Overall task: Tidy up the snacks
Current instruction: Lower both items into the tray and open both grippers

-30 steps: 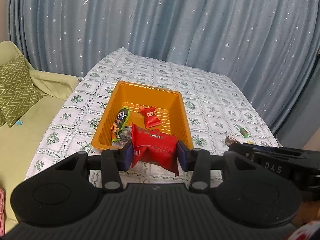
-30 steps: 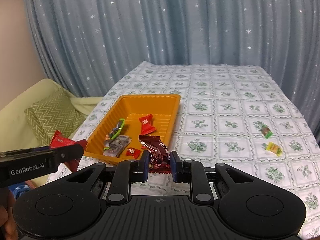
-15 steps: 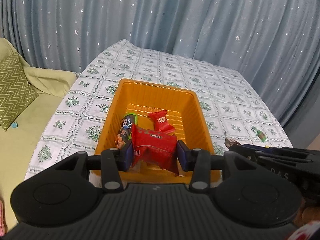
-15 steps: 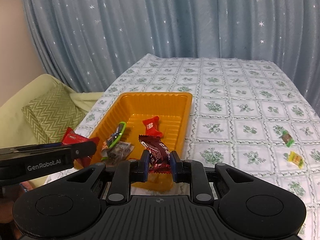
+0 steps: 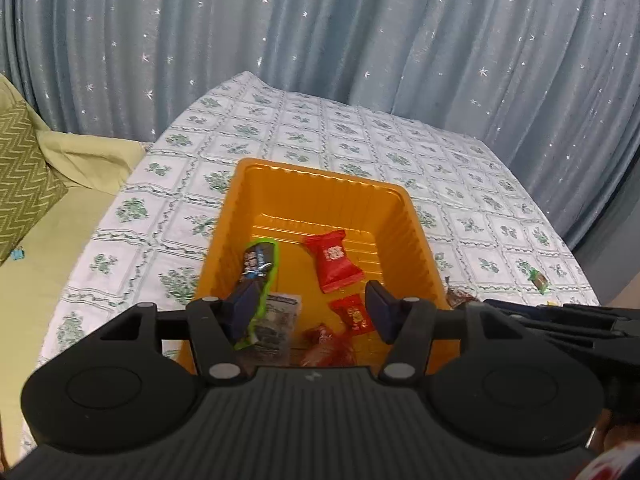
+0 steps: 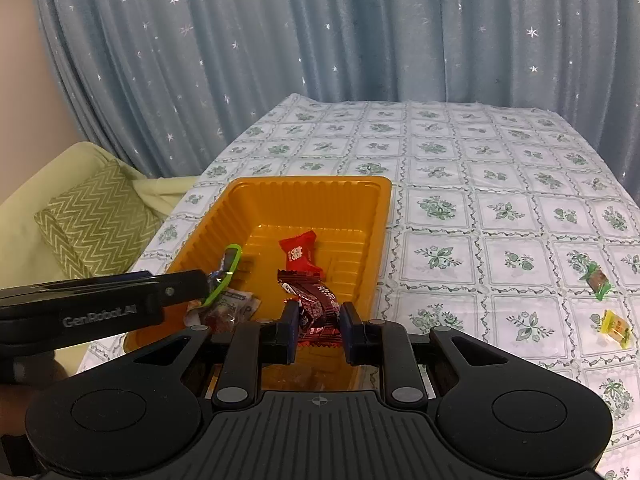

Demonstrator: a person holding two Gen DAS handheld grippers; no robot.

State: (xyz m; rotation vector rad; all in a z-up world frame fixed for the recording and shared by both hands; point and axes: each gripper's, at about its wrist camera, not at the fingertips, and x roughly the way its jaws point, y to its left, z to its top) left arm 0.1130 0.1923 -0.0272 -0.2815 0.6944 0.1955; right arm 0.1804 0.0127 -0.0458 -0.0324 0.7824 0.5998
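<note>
Snacks: red packet (image 5: 328,346) just dropped from left gripper (image 5: 310,310), jaws newly spread, nothing between; blurred, low in orange tray (image 5: 320,176). Right gripper (image 6: 319,325) clenched on dark-red bar (image 6: 316,304) over tray. Two small snacks (image 6: 598,280) on tablecloth (image 6: 460,208), yet to collect.

I was working in a home, a living room by the look of it. A table (image 6: 480,184) stood under a white cloth (image 5: 280,128) printed with green flower squares, the household sort. Behind it hung floor-length blue curtains (image 6: 320,40) scattered with small white stars, covering the whole back wall. To the left sat a pale green sofa (image 5: 60,240) with a zigzag cushion (image 6: 92,224) leaning on it. On the cloth lay an orange plastic tray (image 6: 380,208) of wrapped sweets (image 6: 298,254), and two more sweets lay loose by the right edge.
</note>
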